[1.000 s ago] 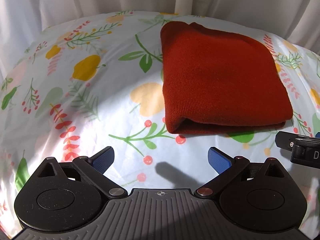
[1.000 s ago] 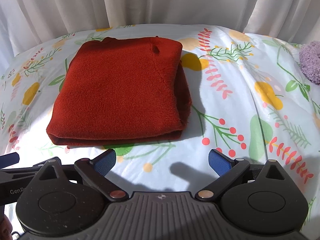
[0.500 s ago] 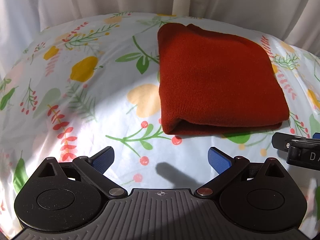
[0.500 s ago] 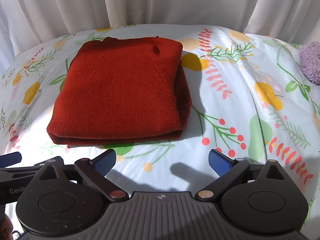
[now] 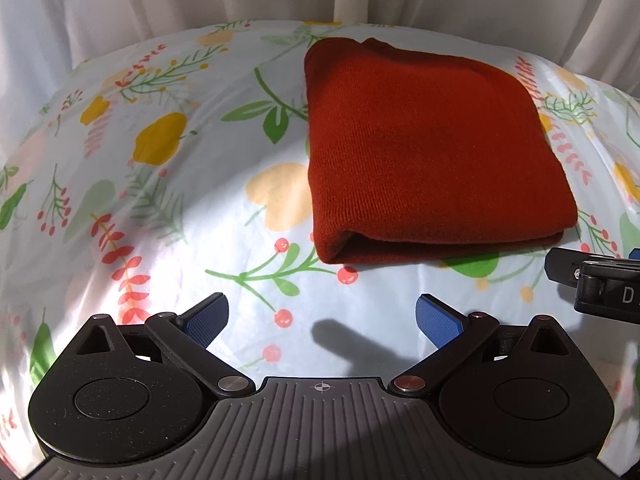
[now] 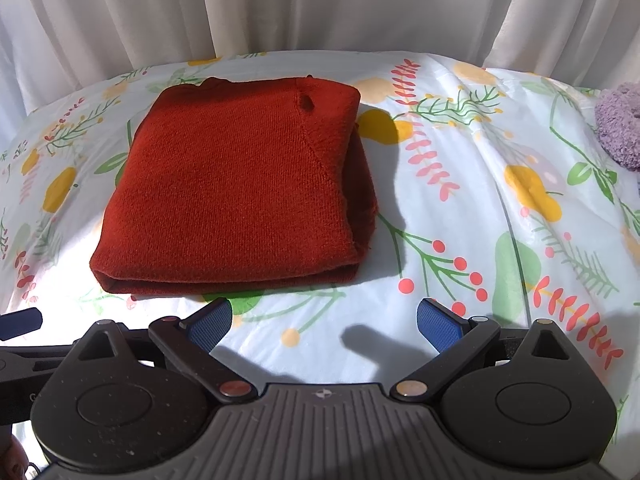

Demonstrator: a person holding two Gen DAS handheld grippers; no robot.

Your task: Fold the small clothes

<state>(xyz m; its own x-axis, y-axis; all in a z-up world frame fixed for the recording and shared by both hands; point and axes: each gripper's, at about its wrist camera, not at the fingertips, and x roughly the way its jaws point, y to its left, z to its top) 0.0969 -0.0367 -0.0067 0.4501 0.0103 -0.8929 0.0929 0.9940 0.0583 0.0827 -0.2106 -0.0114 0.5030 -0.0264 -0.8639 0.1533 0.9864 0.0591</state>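
Note:
A rust-red knit garment (image 5: 432, 152) lies folded into a flat rectangle on the floral sheet (image 5: 160, 208); the right wrist view shows it too, folded garment (image 6: 236, 200) at centre left. My left gripper (image 5: 322, 318) hangs open just short of its near left corner, blue pads empty. My right gripper (image 6: 324, 324) is open as well, near the garment's near right corner and apart from it. Part of the right gripper (image 5: 600, 284) shows at the right edge of the left wrist view.
White curtains (image 6: 320, 8) close off the far side of the sheet-covered surface. A fuzzy lilac item (image 6: 620, 128) lies at the far right edge. Bare sheet (image 6: 500, 200) spreads to the right of the garment and to its left.
Both grippers have drawn back slightly from the garment and stayed open. The garment has not moved.

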